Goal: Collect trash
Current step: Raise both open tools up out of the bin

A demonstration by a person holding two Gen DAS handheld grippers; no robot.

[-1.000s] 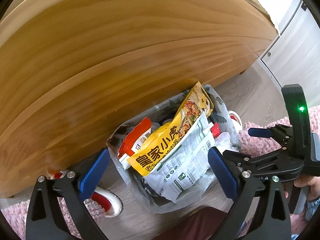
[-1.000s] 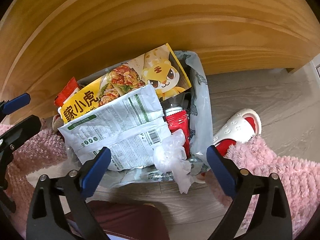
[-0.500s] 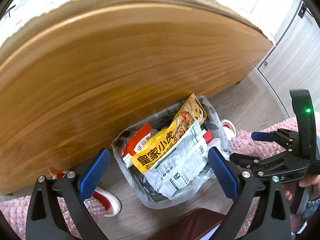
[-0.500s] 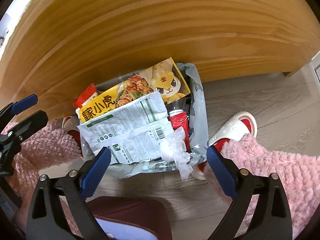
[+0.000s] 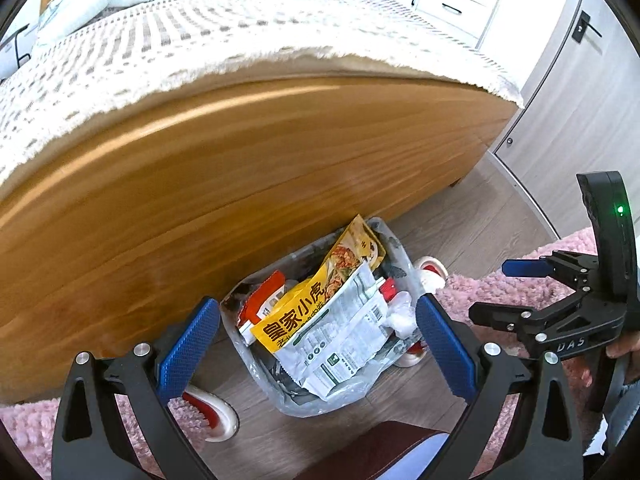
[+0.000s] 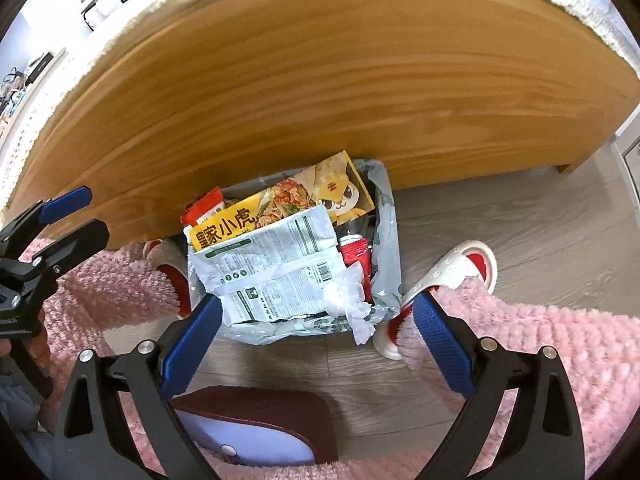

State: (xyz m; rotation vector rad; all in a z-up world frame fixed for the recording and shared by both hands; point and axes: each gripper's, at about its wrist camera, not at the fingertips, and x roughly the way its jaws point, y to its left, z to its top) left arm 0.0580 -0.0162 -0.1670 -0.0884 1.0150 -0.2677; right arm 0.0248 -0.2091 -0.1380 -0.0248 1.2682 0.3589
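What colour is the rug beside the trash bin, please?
The rug is pink and fluffy, best seen in the right wrist view, beside the trash bin.

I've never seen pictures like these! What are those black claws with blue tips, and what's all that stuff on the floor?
They are two grabbing tools a person holds, one in each hand, each with a camera looking along its fingers. One picture comes from the left gripper, the other from the right gripper. Both are open and hold nothing. On the wooden floor, against the wooden bed frame, stands a trash bag stuffed with wrappers, including a yellow snack packet. Red-and-white slippers and a pink rug lie nearby.
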